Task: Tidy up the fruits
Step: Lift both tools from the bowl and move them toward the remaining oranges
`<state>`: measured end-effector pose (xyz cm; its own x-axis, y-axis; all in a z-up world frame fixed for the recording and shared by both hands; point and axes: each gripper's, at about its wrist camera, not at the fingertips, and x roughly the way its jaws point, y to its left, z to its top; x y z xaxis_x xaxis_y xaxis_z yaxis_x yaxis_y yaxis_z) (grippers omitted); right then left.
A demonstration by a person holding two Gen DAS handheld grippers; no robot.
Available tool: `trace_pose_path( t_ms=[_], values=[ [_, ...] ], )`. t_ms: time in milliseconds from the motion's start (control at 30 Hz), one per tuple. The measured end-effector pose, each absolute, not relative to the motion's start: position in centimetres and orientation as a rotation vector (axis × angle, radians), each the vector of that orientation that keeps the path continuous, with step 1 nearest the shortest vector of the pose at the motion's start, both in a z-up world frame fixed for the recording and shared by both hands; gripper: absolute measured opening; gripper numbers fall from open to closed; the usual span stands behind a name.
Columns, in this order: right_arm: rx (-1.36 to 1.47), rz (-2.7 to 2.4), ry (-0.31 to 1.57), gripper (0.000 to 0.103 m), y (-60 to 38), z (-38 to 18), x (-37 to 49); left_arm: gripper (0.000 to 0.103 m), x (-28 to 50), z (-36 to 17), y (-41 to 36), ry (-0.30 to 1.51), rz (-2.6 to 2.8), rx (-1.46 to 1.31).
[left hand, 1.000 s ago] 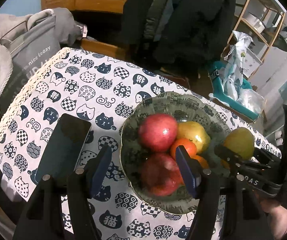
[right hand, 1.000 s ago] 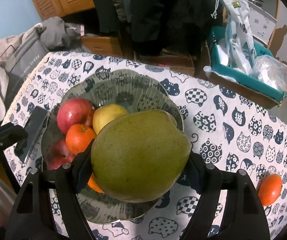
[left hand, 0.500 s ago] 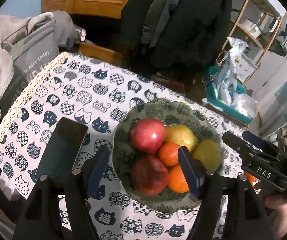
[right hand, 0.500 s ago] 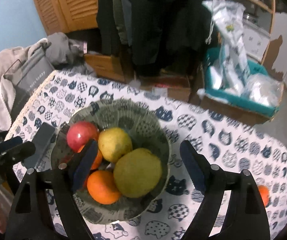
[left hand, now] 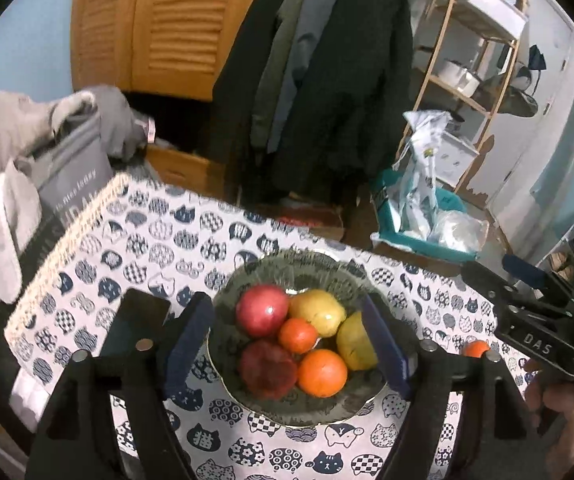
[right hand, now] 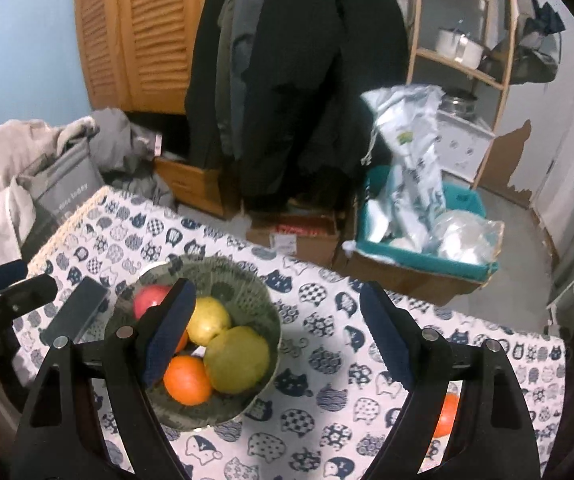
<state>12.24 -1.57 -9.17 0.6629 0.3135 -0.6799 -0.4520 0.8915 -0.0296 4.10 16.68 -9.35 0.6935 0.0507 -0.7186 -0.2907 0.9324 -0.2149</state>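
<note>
A green glass bowl (left hand: 271, 276) (right hand: 243, 292) on the cat-print tablecloth holds two red apples (left hand: 262, 310), two oranges (left hand: 321, 372), a yellow pear (left hand: 317, 312) and the green pear (right hand: 236, 359) (left hand: 355, 347). A loose orange (right hand: 445, 414) (left hand: 474, 348) lies on the cloth to the bowl's right. My left gripper (left hand: 287, 348) is open and empty, high above the bowl. My right gripper (right hand: 277, 340) is open and empty, raised above the bowl's right side; it also shows in the left wrist view (left hand: 527, 312).
A black phone (left hand: 135, 322) (right hand: 75, 314) lies left of the bowl. Beyond the table are a grey bag with clothes (left hand: 67, 168), hanging coats (left hand: 327, 80), a teal box of plastic bags (right hand: 419, 240) and a wooden shelf (right hand: 467, 60).
My right gripper opened and let go of the green pear, which now rests in the bowl. Both grippers have risen and pulled back from the bowl.
</note>
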Motion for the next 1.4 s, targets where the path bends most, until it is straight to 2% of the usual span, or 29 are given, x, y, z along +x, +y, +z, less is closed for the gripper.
trace_pose_path(
  t_ms=[200,433,667,1400],
  values=[
    [-0.192,0.410,0.676,0.085,-3.8,-6.5,10.9,0.080,3.5,-7.0,15.7,0.740,0.187,-0.301],
    [-0.167,0.396,0.617,0.086,-6.6,-3.6,9.1,0.086,2.9,-4.9,13.8,0.693,0.173,-0.259],
    [-0.149,0.359,0.581,0.088,-9.6,-1.7,7.6,0.088,2.7,-3.3,11.7,0.664,0.156,-0.226],
    [-0.138,0.174,0.617,0.088,-19.9,-3.1,5.8,0.097,4.9,-2.1,3.9,0.676,0.072,-0.125]
  ],
)
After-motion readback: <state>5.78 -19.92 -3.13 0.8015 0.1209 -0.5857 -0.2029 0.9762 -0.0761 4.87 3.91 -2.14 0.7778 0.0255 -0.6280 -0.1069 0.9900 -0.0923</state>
